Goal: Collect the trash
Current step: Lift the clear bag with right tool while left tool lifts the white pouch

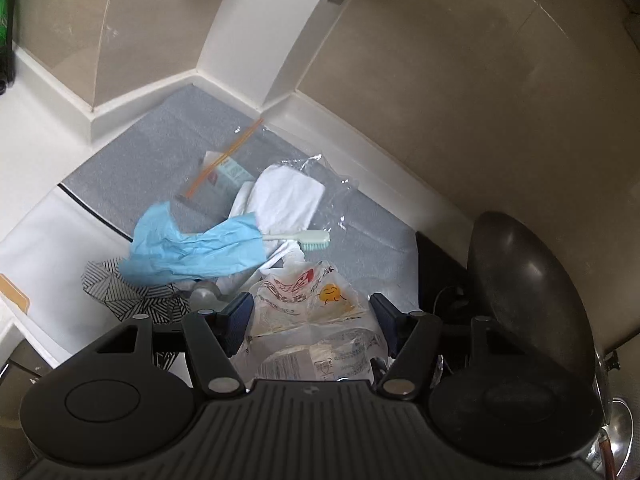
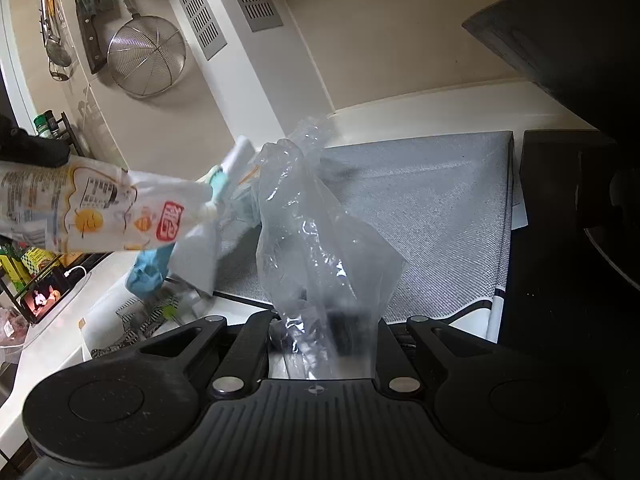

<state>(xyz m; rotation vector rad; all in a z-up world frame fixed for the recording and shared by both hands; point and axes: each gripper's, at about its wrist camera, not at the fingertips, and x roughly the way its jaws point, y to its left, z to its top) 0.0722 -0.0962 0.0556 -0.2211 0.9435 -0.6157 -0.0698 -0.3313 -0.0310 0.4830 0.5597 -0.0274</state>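
A crinkled snack wrapper [image 1: 312, 344] with a yellow smiley sits between the blue pads of my left gripper [image 1: 310, 306], which is shut on it. In the right wrist view the same wrapper [image 2: 100, 208] hangs in the air at the left, above the counter. My right gripper [image 2: 324, 320] is shut on a clear plastic bag [image 2: 312, 232] that stands up from its jaws and hides the fingertips. More trash lies on the grey mat [image 1: 160, 140]: a blue glove [image 1: 192, 248], a pale green toothbrush [image 1: 304, 238], white tissue [image 1: 284, 196] and a zip bag [image 1: 228, 164] with an orange strip.
A black-and-white patterned paper [image 1: 132, 292] lies at the mat's left edge. A dark pan [image 1: 528, 292] stands on the black stove [image 2: 560, 240] to the right. A wire strainer [image 2: 146, 56] and a knife [image 2: 90, 28] hang on the wall. Walls close the corner behind the mat.
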